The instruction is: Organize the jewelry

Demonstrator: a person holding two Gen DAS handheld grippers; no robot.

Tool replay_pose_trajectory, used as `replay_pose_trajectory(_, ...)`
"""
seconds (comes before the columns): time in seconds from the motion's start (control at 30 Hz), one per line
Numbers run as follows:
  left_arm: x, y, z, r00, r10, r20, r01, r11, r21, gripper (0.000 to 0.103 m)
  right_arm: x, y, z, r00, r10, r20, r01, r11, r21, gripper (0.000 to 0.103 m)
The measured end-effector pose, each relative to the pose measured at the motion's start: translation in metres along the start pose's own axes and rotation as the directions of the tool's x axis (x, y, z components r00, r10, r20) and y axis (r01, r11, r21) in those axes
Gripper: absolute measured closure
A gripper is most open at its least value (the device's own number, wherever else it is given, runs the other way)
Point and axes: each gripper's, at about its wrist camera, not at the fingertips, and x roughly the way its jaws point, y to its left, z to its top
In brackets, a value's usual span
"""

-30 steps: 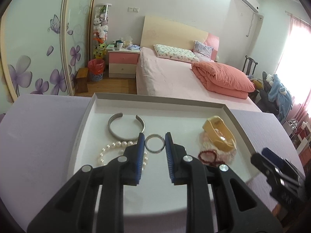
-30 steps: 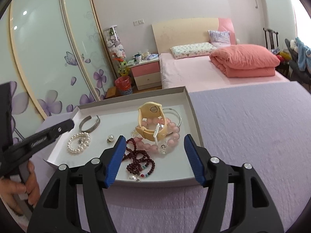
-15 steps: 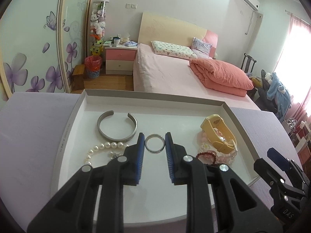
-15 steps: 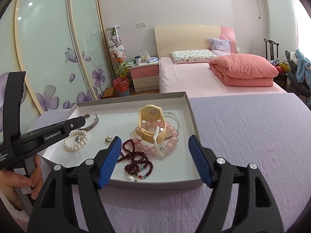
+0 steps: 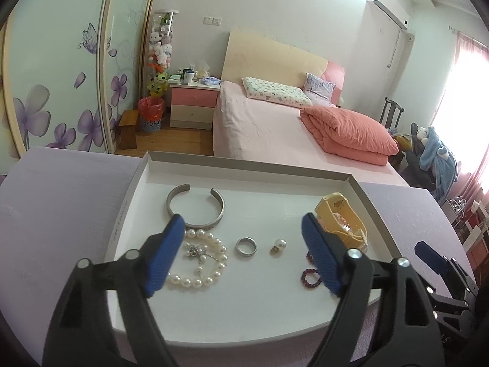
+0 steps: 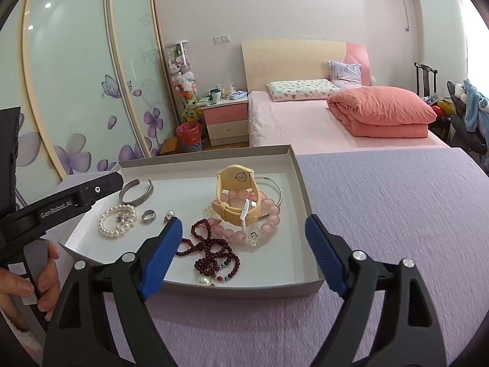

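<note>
A white tray (image 5: 131, 195) on the purple table holds jewelry. A silver ring (image 5: 245, 246) lies flat on the tray floor, between a pearl bracelet (image 5: 201, 263) and a pearl earring (image 5: 278, 244). A silver cuff (image 5: 195, 206) lies behind them. My left gripper (image 5: 244, 257) is open and empty, above the ring. My right gripper (image 6: 244, 253) is open and empty at the tray's near right corner, close to dark red beads (image 6: 211, 250), a yellow watch (image 6: 235, 195) and a pink bead bracelet (image 6: 262, 217). The ring also shows in the right wrist view (image 6: 148, 216).
The tray (image 6: 302, 202) sits on a purple cloth-covered table (image 6: 382, 214). A bed (image 5: 275, 134), a nightstand (image 5: 192, 107) and wardrobe doors lie beyond the table. A thin silver bangle (image 6: 275, 186) lies under the watch.
My left gripper opened and let go of the silver ring, which now lies on the tray beside the pearls. The left gripper pulled back a little. The right gripper stayed open.
</note>
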Motion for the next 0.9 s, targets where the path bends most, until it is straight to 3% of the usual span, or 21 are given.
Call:
replay_pose_trajectory(0.17,-0.002,0.011,0.001,1.000,0.006,-0.008,-0.007,0.999,-0.033,0.010,0.000,-0.002,-0.001,1.000,-0.020,0.016,0.020,1.000,0.006,0.002)
replay_pose_trajectory(0.5,-0.019,0.029,-0.005,0.998,0.064,0.001,-0.064,0.997,-0.037,0.007,0.009,0.004,-0.004,0.999,-0.039,-0.011,0.038,0.999,-0.032,0.002)
replay_pose_trajectory(0.7,-0.052,0.038,-0.014,0.982,0.152,0.108,-0.154,0.988,0.004,0.007,0.005,0.007,0.000,0.998,-0.054,-0.016,0.054,0.998,-0.018,0.002)
replay_pose_trajectory(0.9,-0.089,0.044,-0.029,0.972,0.160,0.174,-0.162,0.987,0.000,0.007,-0.009,0.014,0.002,0.999,-0.046,-0.019,0.045,0.999,-0.005,0.002)
